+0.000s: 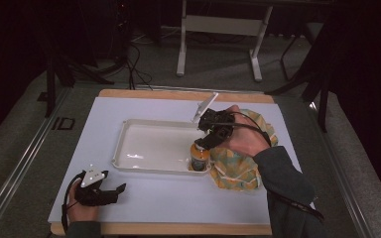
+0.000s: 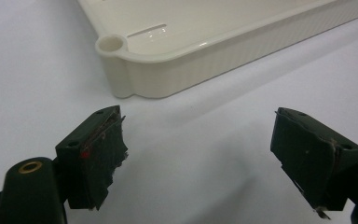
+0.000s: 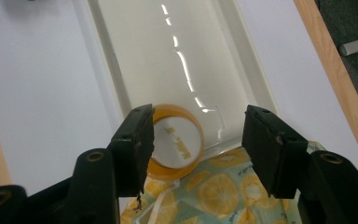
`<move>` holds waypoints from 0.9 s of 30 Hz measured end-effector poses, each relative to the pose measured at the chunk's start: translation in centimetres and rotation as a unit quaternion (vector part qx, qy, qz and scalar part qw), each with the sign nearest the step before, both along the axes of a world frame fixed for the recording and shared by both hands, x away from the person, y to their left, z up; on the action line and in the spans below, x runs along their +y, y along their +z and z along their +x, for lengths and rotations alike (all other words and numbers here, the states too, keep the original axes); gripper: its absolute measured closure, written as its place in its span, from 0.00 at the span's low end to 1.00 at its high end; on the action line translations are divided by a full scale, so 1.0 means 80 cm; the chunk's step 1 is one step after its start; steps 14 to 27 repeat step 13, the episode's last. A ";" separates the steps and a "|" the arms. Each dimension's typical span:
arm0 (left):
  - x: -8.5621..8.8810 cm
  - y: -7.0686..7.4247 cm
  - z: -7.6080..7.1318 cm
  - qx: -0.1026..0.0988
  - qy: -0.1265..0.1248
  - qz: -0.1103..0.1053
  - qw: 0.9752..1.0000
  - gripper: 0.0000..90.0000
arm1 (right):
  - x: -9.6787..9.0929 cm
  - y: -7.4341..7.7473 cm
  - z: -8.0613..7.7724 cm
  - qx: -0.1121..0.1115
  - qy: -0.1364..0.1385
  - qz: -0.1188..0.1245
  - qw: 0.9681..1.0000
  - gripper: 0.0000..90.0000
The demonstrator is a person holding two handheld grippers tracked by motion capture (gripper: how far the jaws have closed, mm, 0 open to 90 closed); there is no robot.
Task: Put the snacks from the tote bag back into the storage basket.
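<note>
Jaws wide, right gripper (image 3: 196,149) over jar (image 3: 177,140)

Room's pretty dim overall, with the floor and everything behind the tray (image 1: 129,130) sinking into near black in the high view. The white surface (image 1: 144,196) around the tray is the one bright patch. Light comes from overhead: streaky glare runs down the tray bottom in the right gripper view. Soft shadows sit under the tray rim. Both gripper views have blurry, out-of-focus jaws up close, and everything's a bit grainy.
</note>
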State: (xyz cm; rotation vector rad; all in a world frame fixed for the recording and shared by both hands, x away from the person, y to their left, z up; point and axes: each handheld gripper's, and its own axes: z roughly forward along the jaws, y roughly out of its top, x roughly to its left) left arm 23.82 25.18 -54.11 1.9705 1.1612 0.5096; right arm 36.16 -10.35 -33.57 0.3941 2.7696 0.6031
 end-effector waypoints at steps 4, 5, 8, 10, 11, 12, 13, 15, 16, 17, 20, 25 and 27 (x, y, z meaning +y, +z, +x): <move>0.000 0.000 0.000 0.001 0.000 0.000 1.000 0.20 | -0.009 0.001 0.000 -0.003 -0.005 0.007 1.000 0.48; 0.000 0.000 0.000 0.001 0.000 0.000 1.000 0.20 | -0.011 0.002 0.000 -0.003 -0.009 0.008 1.000 0.48; 0.000 0.000 0.000 0.002 0.001 0.000 1.000 0.20 | -0.022 0.000 0.000 -0.002 -0.014 0.015 1.000 0.48; 0.000 0.000 0.000 0.001 0.001 -0.001 1.000 0.20 | -0.031 -0.003 0.000 -0.006 -0.021 0.016 1.000 0.48; 0.001 0.000 0.000 0.001 0.001 -0.001 1.000 0.20 | -0.037 -0.005 -0.001 -0.008 -0.026 0.018 0.999 0.48; 0.001 0.000 0.001 0.000 0.002 -0.002 1.000 0.20 | -0.044 -0.008 -0.001 -0.010 -0.028 0.022 0.999 0.48; 0.001 0.000 0.001 0.001 0.004 -0.002 1.000 0.20 | -0.052 -0.011 -0.002 -0.011 -0.034 0.028 0.999 0.48; 0.001 0.000 0.001 0.001 0.004 -0.002 1.000 0.20 | -0.052 -0.011 -0.002 -0.011 -0.034 0.028 0.999 0.48; 0.001 0.000 0.001 0.001 0.004 -0.002 1.000 0.20 | -0.052 -0.011 -0.002 -0.011 -0.034 0.028 0.999 0.48; 0.001 0.000 0.001 0.001 0.004 -0.002 1.000 0.20 | -0.052 -0.011 -0.002 -0.011 -0.034 0.028 0.999 0.48; 0.001 0.000 0.001 0.001 0.004 -0.002 1.000 0.20 | -0.052 -0.011 -0.002 -0.011 -0.034 0.028 0.999 0.48; 0.001 0.000 0.001 0.001 0.004 -0.002 1.000 0.20 | -0.052 -0.011 -0.002 -0.011 -0.034 0.028 0.999 0.48; 0.001 0.000 0.001 0.001 0.004 -0.002 1.000 0.20 | -0.052 -0.011 -0.002 -0.011 -0.034 0.028 0.999 0.48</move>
